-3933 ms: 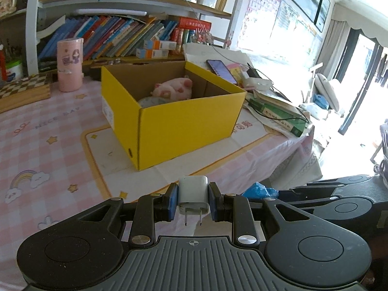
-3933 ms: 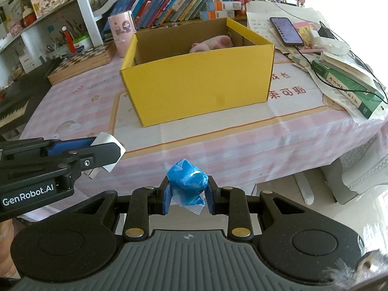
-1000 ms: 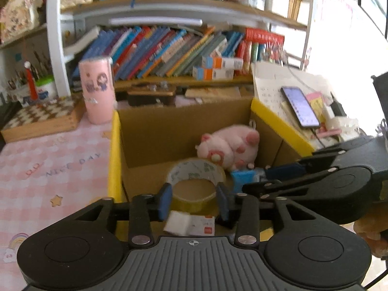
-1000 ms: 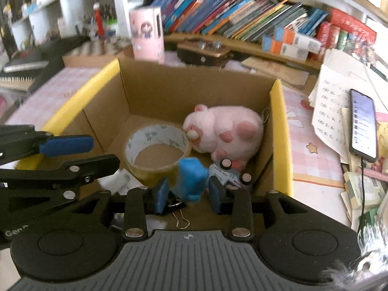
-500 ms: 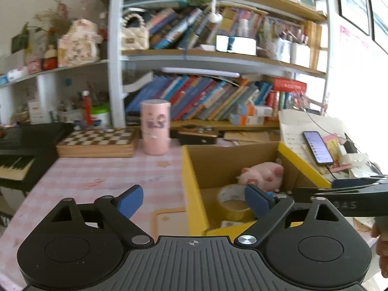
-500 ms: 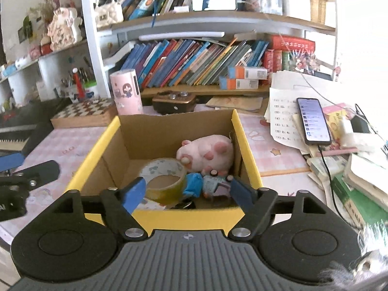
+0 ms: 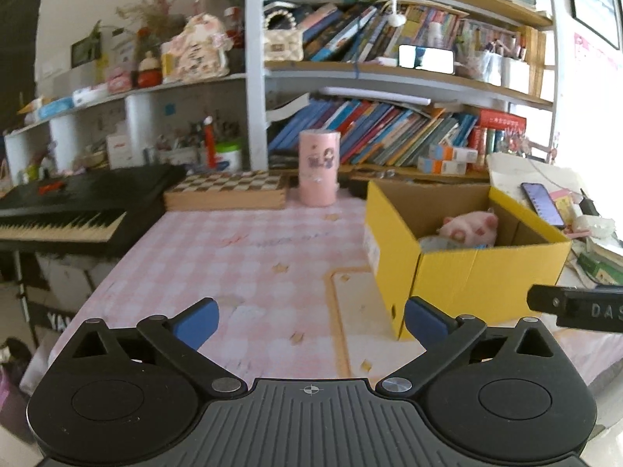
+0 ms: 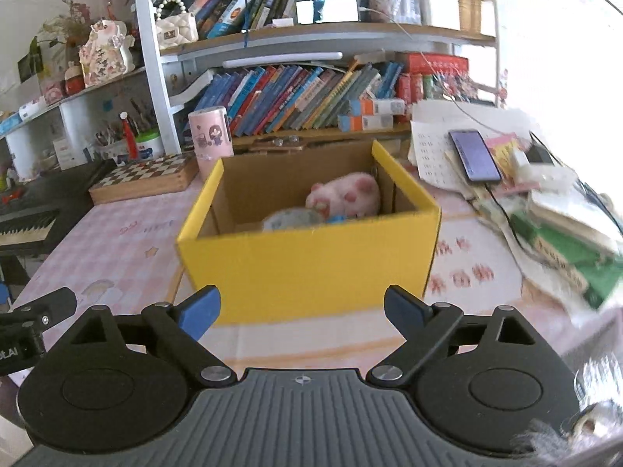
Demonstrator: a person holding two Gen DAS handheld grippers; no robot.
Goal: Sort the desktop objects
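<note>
Right wrist view: right gripper jaws just opened wide, nothing between, backed off from yellow box at 12 o'clock; left gripper likewise empty, box at 2 o'clock. Plush pig and tape roll inside; both drops judged done

Keyboard left of table; chessboard, pink cup before bookshelf; phone on papers.

Pink plush pig and tape roll inside yellow box.
</note>
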